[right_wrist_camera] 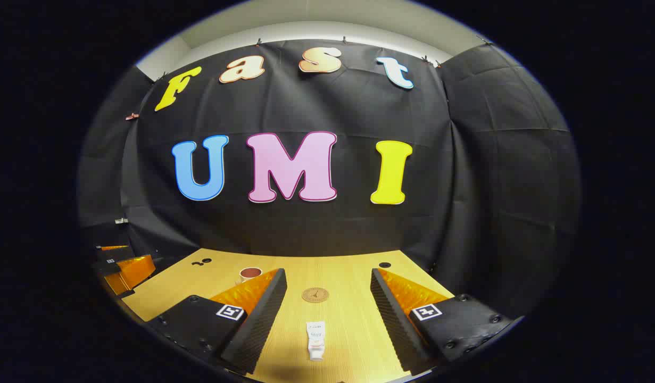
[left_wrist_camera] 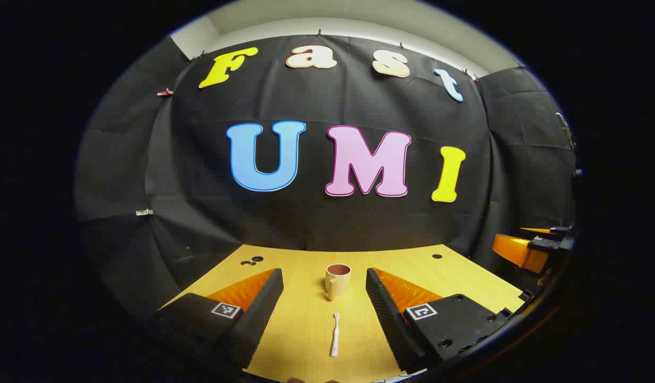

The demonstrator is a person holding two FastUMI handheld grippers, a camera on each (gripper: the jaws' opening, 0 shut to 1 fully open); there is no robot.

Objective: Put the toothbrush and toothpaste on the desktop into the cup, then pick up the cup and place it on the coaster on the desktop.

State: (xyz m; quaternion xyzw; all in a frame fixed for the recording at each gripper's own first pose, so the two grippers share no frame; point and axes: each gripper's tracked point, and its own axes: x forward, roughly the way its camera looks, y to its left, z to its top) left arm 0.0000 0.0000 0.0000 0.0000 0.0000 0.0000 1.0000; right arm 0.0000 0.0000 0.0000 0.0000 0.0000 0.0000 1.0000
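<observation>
On desk (left_wrist_camera: 306,330), between wide-apart jaws of left gripper (left_wrist_camera: 324,319): toothbrush (left_wrist_camera: 335,335), near side of cup (left_wrist_camera: 338,279); prob. light, stiff, thin; grip mid-handle. Right gripper (right_wrist_camera: 327,322) jaws also apart, toothpaste (right_wrist_camera: 315,339) between, coaster (right_wrist_camera: 315,294) beyond; tube soft, take mid-body.

- The left gripper view looks from low over the near edge of the desk (left_wrist_camera: 465,274), level and forward toward the far wall, with the cup (left_wrist_camera: 338,279) ahead at mid-desk.
- The right gripper view looks from a like height, further right, facing the same wall.
- Both share the desk, the cup (right_wrist_camera: 249,274) and the wall; each catches the other gripper at its edge.
</observation>
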